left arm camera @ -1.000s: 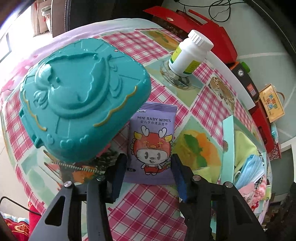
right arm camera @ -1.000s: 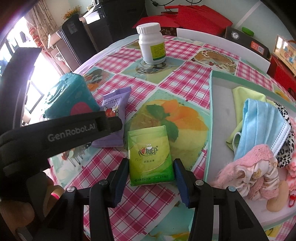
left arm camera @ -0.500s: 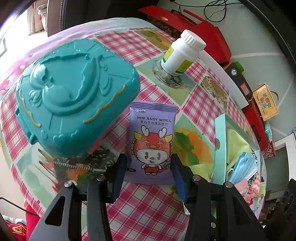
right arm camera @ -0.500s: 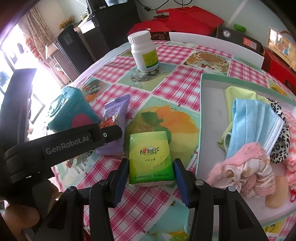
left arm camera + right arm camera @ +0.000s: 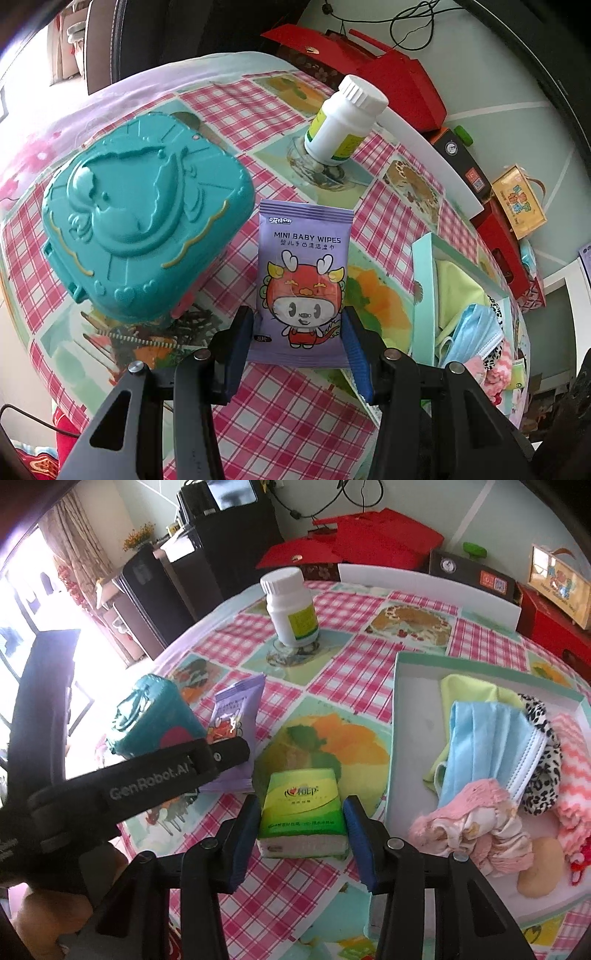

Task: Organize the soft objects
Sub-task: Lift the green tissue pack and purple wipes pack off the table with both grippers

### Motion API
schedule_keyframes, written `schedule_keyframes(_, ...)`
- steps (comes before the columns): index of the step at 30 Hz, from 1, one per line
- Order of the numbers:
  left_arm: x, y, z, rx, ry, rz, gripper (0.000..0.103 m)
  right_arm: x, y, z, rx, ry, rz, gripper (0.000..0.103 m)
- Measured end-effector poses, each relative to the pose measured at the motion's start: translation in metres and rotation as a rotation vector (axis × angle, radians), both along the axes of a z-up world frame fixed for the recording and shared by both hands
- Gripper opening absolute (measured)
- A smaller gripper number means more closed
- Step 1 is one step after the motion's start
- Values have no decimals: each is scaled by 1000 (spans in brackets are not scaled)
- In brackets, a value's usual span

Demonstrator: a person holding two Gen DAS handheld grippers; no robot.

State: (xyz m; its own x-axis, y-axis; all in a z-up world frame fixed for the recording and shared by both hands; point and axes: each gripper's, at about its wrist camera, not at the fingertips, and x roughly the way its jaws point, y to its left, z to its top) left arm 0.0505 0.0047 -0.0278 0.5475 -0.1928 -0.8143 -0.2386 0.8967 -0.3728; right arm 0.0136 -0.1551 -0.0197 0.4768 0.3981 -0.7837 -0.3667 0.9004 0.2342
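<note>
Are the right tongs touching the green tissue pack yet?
Cannot tell. In the right wrist view the right tongs straddle the green tissue pack, both blue pads right against its sides, with no plain gap or squeeze.

I count: one purple wipes pack (image 5: 303, 280). One green tissue pack (image 5: 302, 814). One white bottle (image 5: 291, 607). One teal toy case (image 5: 144, 229). One tray (image 5: 406, 738). In tray: one blue mask (image 5: 487, 746), one spotted band (image 5: 539, 753). My two tongs.
</note>
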Motion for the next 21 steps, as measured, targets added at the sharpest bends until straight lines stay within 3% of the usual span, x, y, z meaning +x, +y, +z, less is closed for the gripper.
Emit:
schedule_keyframes(10,1,-1,3,6,-18,-8,50,-4,-4,11,15,-30,-4,49)
schedule_keyframes(12,0,0,4,6,-18,-10,50,-6,-5,15,18,-45,-1,36)
schedule_keyframes(21,2,-2,3,10,-15,-21,50,-5,-4,12,7,-35,9,36)
